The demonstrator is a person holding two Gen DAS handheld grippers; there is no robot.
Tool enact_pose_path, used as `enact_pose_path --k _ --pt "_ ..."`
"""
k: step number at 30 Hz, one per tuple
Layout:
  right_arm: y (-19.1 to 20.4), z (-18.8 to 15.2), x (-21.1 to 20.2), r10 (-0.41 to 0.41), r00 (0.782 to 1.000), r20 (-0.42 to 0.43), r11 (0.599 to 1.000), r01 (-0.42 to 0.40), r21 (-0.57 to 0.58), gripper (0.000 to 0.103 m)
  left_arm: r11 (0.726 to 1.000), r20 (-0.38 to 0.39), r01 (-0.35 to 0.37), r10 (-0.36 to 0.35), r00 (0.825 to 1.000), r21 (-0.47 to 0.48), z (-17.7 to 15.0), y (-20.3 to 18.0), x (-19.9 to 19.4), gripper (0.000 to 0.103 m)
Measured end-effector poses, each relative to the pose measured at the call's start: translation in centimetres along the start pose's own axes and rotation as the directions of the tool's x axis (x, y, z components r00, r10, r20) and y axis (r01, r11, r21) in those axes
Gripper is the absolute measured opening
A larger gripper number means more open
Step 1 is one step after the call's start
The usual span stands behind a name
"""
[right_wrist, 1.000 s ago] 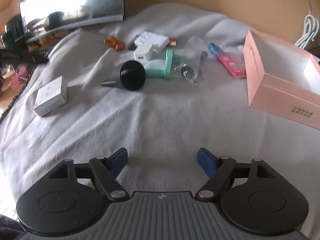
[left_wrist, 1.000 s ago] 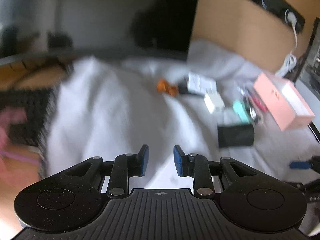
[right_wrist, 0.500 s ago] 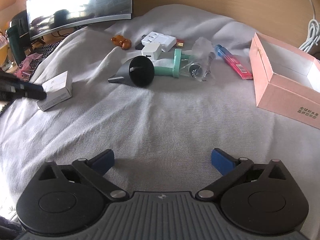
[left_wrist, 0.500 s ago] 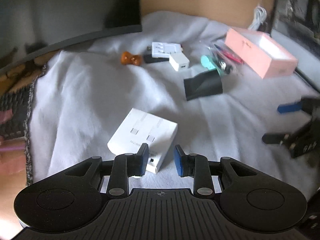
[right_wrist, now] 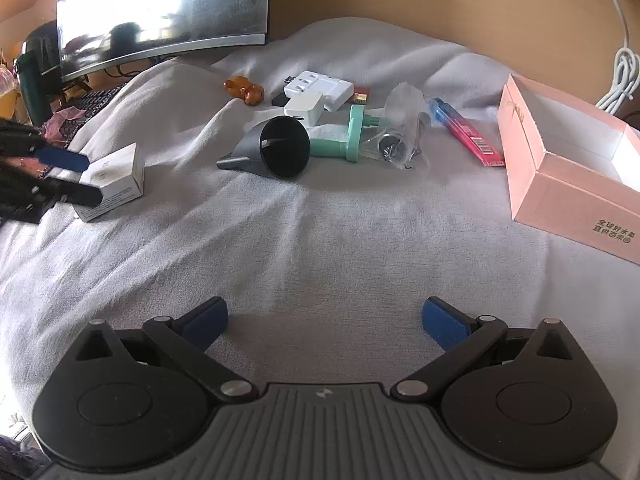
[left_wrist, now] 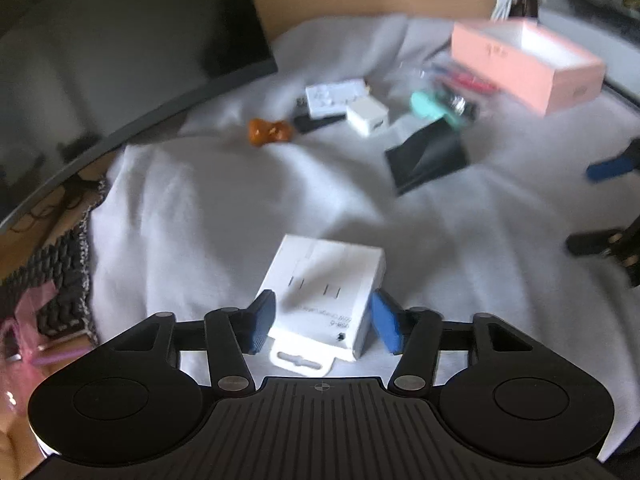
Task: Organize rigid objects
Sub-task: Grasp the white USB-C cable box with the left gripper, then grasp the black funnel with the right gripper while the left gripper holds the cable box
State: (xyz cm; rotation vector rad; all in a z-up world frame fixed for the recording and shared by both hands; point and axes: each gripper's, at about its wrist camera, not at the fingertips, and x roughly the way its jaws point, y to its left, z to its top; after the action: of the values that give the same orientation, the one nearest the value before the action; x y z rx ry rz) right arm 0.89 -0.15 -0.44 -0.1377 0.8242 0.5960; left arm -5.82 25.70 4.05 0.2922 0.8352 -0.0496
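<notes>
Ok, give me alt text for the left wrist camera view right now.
The left gripper, open, straddles a white box lying on a grey cloth. Beyond it lie a black funnel, white adapters, an orange figurine and an open pink box.

Left wrist view low over white box (left_wrist: pixel 324 300), right wrist view farther back, both facing pink box (right_wrist: pixel 568 168)
</notes>
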Motion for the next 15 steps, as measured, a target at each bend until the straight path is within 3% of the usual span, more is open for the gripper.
enact_pose_path --k 7,9,12,15 --pt "0.1 0.0 0.0 -0.001 1.000 0.001 1.000 0.001 0.000 0.103 0.998 0.010 0.057 -0.057 0.998 -0.009 1.4 2.4 1.9 0.066" --pt "0.1 0.0 0.0 -0.001 1.000 0.001 1.000 0.001 0.000 0.103 0.996 0.022 0.073 -0.072 0.997 -0.051 1.3 3.4 2.4 0.076" --pt "0.1 0.0 0.0 -0.001 1.000 0.001 1.000 0.001 -0.001 0.103 0.984 -0.030 0.096 -0.101 0.994 -0.152 1.1 4.8 3.9 0.077" --pt "0.1 0.0 0.0 -0.001 1.000 0.001 1.000 0.001 0.000 0.103 0.974 -0.007 0.109 -0.112 0.994 -0.200 0.5 5.1 4.2 0.077"
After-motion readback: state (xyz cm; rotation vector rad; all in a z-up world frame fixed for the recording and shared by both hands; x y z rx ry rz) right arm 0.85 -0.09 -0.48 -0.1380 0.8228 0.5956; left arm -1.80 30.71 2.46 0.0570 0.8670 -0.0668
